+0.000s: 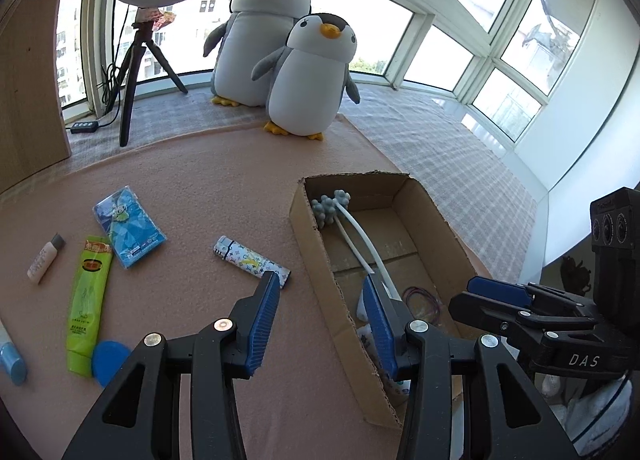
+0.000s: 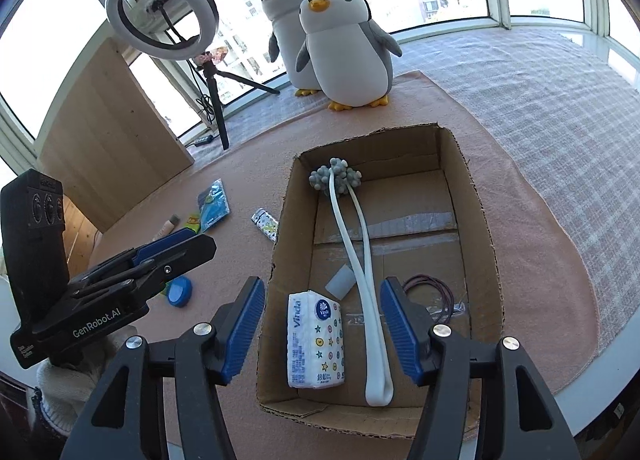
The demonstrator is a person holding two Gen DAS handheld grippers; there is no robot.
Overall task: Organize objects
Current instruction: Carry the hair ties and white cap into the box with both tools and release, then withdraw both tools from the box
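Note:
An open cardboard box (image 2: 478,220) (image 1: 308,248) lies on the pink mat. Inside are a white looped massager with grey knobs (image 2: 360,256) (image 1: 352,236), a Vinda tissue pack (image 2: 316,340), a small white block (image 2: 340,280) and thin rubber bands (image 2: 430,284) (image 1: 422,298). Left of the box lie a patterned lighter (image 1: 252,260) (image 2: 266,224), a blue card pack (image 1: 128,232), a green tube (image 1: 88,300), a beige tube (image 1: 45,258) and a blue round lid (image 1: 110,360). My left gripper (image 1: 322,280) is open, straddling the box's left wall. My right gripper (image 2: 322,288) is open over the box's near end.
Two plush penguins (image 1: 296,60) (image 2: 340,44) stand at the mat's far edge. A ring light on a tripod (image 2: 168,20) and a wooden panel (image 1: 28,72) stand at the far left. Windows ring the checked surface (image 2: 540,92). A blue-capped object (image 1: 12,364) lies at the left edge.

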